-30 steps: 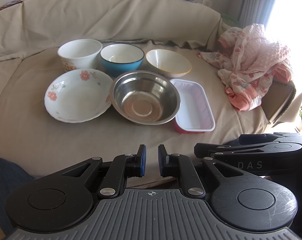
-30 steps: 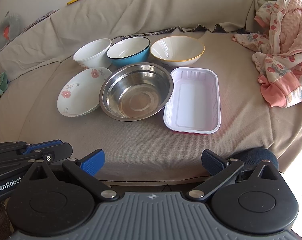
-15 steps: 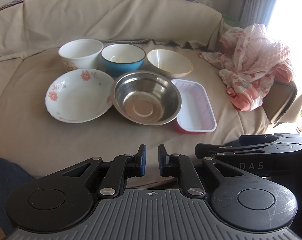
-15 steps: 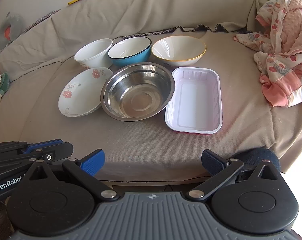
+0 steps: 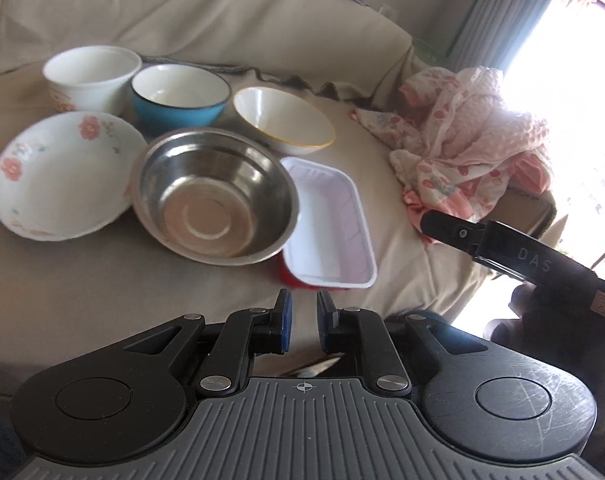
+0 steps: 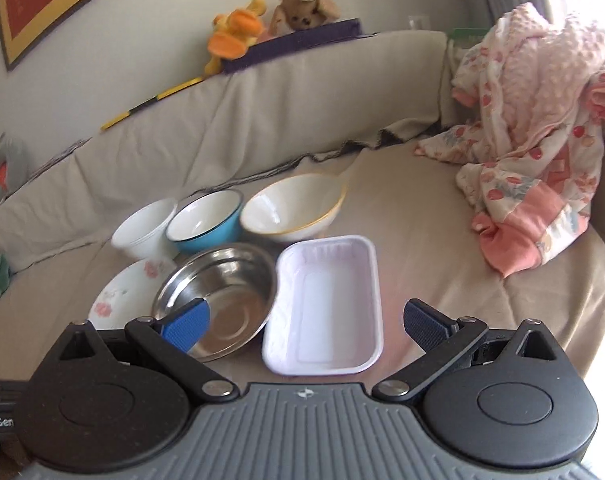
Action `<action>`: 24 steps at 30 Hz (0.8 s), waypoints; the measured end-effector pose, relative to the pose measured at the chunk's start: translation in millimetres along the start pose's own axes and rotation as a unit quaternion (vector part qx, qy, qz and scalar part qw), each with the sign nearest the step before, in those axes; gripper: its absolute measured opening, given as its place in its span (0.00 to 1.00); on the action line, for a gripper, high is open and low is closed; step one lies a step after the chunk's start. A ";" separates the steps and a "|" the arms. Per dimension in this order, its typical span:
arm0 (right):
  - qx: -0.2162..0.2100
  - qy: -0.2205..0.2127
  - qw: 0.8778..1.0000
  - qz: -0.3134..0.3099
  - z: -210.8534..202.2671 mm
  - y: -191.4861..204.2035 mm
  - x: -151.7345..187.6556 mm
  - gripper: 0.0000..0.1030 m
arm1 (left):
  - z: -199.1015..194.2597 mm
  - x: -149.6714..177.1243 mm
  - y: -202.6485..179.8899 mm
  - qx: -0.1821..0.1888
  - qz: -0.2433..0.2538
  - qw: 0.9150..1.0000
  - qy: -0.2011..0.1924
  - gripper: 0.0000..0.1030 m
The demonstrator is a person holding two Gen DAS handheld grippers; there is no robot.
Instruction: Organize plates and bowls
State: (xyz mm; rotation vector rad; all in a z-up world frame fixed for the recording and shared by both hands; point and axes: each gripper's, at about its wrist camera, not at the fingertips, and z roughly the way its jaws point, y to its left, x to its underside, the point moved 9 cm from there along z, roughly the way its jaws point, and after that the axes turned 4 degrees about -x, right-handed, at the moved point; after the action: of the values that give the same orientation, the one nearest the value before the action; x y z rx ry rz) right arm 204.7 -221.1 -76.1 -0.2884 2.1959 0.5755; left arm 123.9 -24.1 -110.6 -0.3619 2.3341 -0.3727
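On a beige-covered couch seat stand a white bowl (image 5: 91, 76), a blue bowl (image 5: 180, 98) and a yellow-rimmed white bowl (image 5: 284, 120) in a back row. In front lie a floral plate (image 5: 62, 174), a steel bowl (image 5: 214, 196) and a white plastic tray (image 5: 328, 220). My left gripper (image 5: 301, 320) is shut and empty, near the seat's front edge below the tray. My right gripper (image 6: 306, 320) is open and empty, its fingers either side of the tray (image 6: 326, 304), just short of it. The steel bowl (image 6: 218, 296) lies behind its left finger.
A heap of pink patterned cloth (image 6: 538, 184) lies on the couch at the right. Soft toys (image 6: 270, 16) sit on the backrest. The right gripper's body (image 5: 514, 256) shows at the right of the left wrist view. Bare seat (image 6: 422, 248) lies between tray and cloth.
Both grippers have moved forward toward the dishes, which now look larger. The right one has advanced over the seat's front edge up to the tray. Neither jaw opening has changed.
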 end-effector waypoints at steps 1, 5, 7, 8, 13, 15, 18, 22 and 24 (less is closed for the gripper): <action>0.012 0.003 1.000 0.005 6.3 -13.8 1.1 1.00 | 9.9 1.2 0.6 0.005 -0.009 1.000 0.010 0.14; 0.054 0.021 0.998 0.004 25.5 -51.2 11.3 1.00 | 47.8 5.0 7.7 -0.001 -0.045 0.998 0.045 0.14; 0.072 0.031 0.997 -0.016 38.7 -60.4 17.0 1.00 | 63.7 3.9 11.1 0.009 -0.069 0.996 0.049 0.14; 0.071 0.039 0.996 -0.024 46.2 -62.3 19.7 1.00 | 72.4 1.8 11.5 0.012 -0.079 0.996 0.051 0.14; 0.016 0.073 0.997 0.014 87.7 -69.8 19.3 0.84 | 106.3 -5.8 14.0 0.000 -0.103 0.992 0.070 0.15; 0.002 0.080 0.996 0.038 105.7 -73.3 16.4 0.72 | 116.3 -7.2 17.1 -0.004 -0.113 0.991 0.074 0.15; -0.023 0.089 0.994 0.066 131.5 -73.7 14.0 0.57 | 130.0 -7.8 19.5 -0.003 -0.114 0.990 0.085 0.15; -0.067 0.112 0.986 0.099 155.3 -72.5 20.5 0.42 | 142.3 -11.6 6.2 -0.002 -0.083 0.992 0.098 0.17; -0.081 0.112 0.983 0.119 157.0 -76.6 21.7 0.43 | 149.1 -13.8 -8.0 0.006 -0.063 0.992 0.108 0.20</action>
State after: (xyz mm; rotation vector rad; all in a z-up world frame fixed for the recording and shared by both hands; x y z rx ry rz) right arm 326.2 -210.2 -203.1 -0.1830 2.4235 0.8934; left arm 239.9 -50.3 -201.9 -0.4860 2.5252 -0.5097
